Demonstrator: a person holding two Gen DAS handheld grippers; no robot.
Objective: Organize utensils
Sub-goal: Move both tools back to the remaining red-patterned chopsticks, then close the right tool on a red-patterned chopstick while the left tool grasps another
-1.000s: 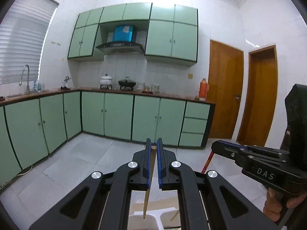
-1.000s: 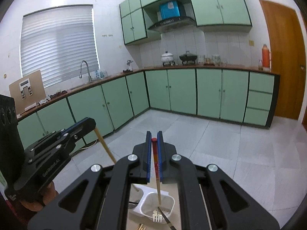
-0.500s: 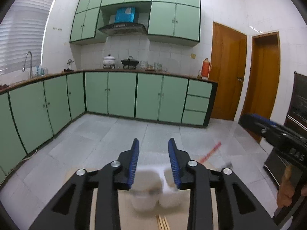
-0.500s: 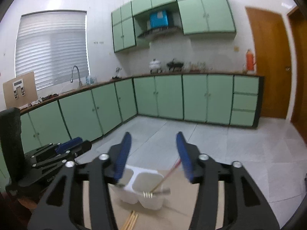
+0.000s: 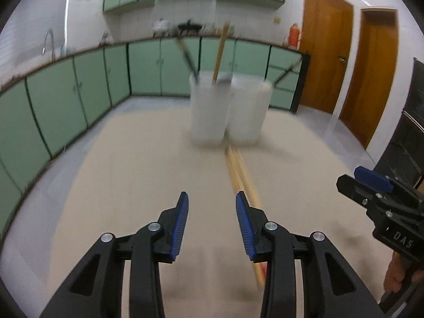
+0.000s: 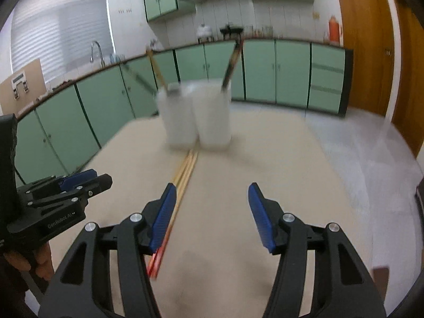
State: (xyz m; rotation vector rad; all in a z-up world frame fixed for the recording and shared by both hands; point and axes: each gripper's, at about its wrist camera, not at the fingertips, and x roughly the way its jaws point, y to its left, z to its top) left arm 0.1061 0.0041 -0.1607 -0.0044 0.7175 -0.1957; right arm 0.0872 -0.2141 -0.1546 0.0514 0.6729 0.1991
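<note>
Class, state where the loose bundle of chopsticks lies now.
The chopsticks lie flat on the tan table, running from the white holder back toward the right gripper, by its left finger.

The tabletop (image 5: pixel 132 185) is plain beige. Two containers (image 6: pixel 196 116) are translucent white. Chopsticks (image 6: pixel 185 169) are yellow wood, red-tipped; cabinets (image 6: pixel 275 69) pale green

Left wrist view: low over the beige tabletop (image 5: pixel 132 185), facing forward along the fingers of the left gripper (image 5: pixel 212 198) toward the white utensil holder (image 5: pixel 228 111), near. Right wrist view: same height, same heading, set to the right. Shared: the holder (image 6: pixel 196 116), the chopsticks (image 5: pixel 238 175) lying before it (image 6: pixel 185 169), the green cabinets (image 6: pixel 275 69); each view catches the other gripper at its edge.
</note>
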